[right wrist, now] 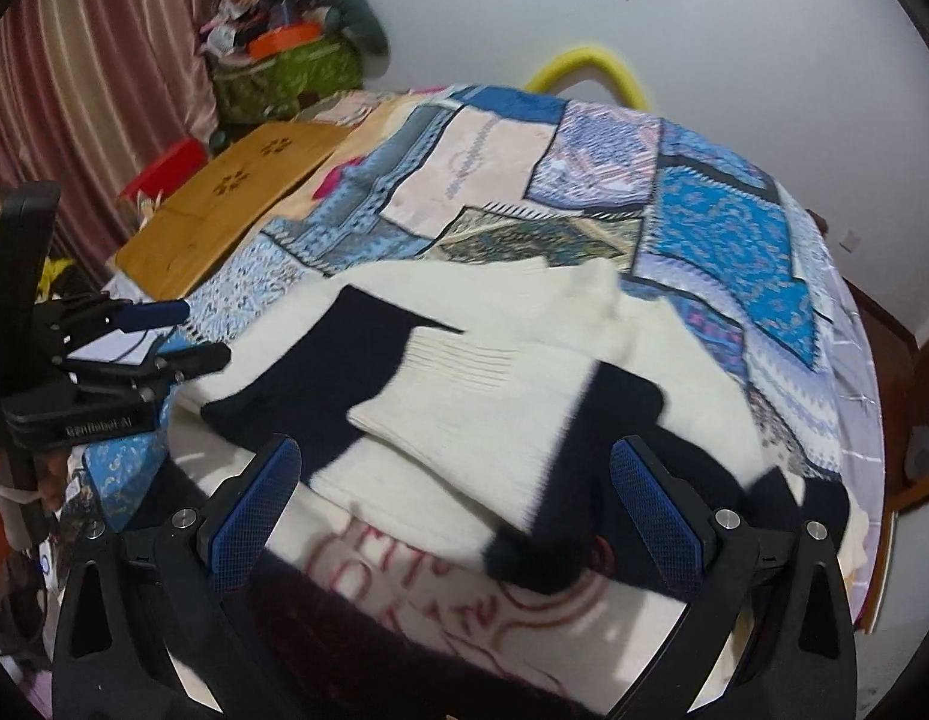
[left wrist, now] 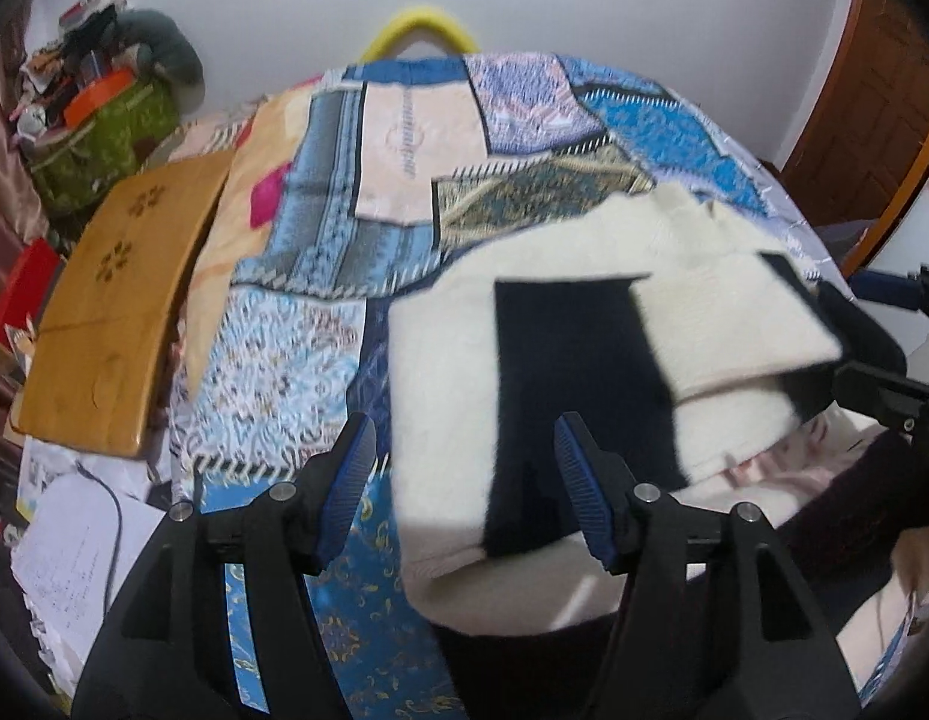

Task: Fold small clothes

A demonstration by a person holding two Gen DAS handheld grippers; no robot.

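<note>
The right gripper [right wrist: 455, 510] hangs with its jaws spread wide, holding nothing, just above the near edge of the cream and navy sweater [right wrist: 464, 396]. The left gripper [left wrist: 464, 480] is equally wide and empty, poised over the garment's near left part. The sweater lies part-folded on the patchwork quilt [right wrist: 722, 228], a sleeve laid across its front, its long axis running left to right ahead of both grippers. The right looks nearer the folded sleeve. Beneath its near edge shows a cream cloth with red lettering [right wrist: 440, 588]. Far left, a green bag [right wrist: 284, 78] is heaped with clutter, beside a wooden board [right wrist: 224, 204].
</note>
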